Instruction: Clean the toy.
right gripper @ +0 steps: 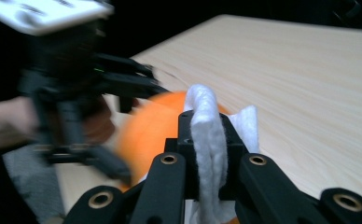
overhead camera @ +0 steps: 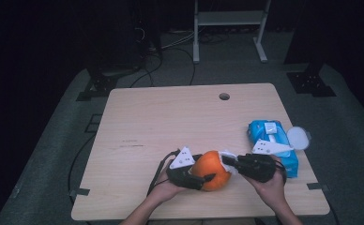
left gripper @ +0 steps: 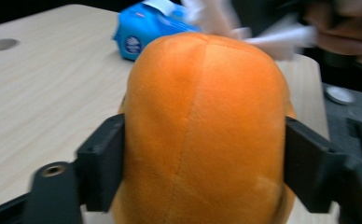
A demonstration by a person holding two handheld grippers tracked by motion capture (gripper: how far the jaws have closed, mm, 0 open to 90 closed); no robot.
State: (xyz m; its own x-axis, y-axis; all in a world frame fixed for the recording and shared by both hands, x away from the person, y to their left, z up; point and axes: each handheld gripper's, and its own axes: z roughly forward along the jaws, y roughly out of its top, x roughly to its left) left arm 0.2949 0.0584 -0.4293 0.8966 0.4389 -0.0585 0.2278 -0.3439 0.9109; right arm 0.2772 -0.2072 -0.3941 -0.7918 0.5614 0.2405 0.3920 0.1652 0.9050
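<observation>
Near the table's (overhead camera: 170,112) front edge, an orange plush ball (overhead camera: 211,169) sits clamped at its sides between the jaws of the left gripper (overhead camera: 203,179). Its seamed fabric looks soft, light and compressible, so a mid-body grip suits it. The right gripper (overhead camera: 228,161), closed on a folded white wipe (right gripper: 208,140), touches its top. A blue wipe pack (overhead camera: 270,140) lies nearby.

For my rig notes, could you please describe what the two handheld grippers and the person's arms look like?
Both the left gripper and the right gripper are black, with angular linkage arms and brass-coloured pivot screws. Each carries a pale three-cornered plate on top, dotted with small dark marks, and trails a black cable. The fingers are blocky black pads. The forearms show no sleeves.
</observation>
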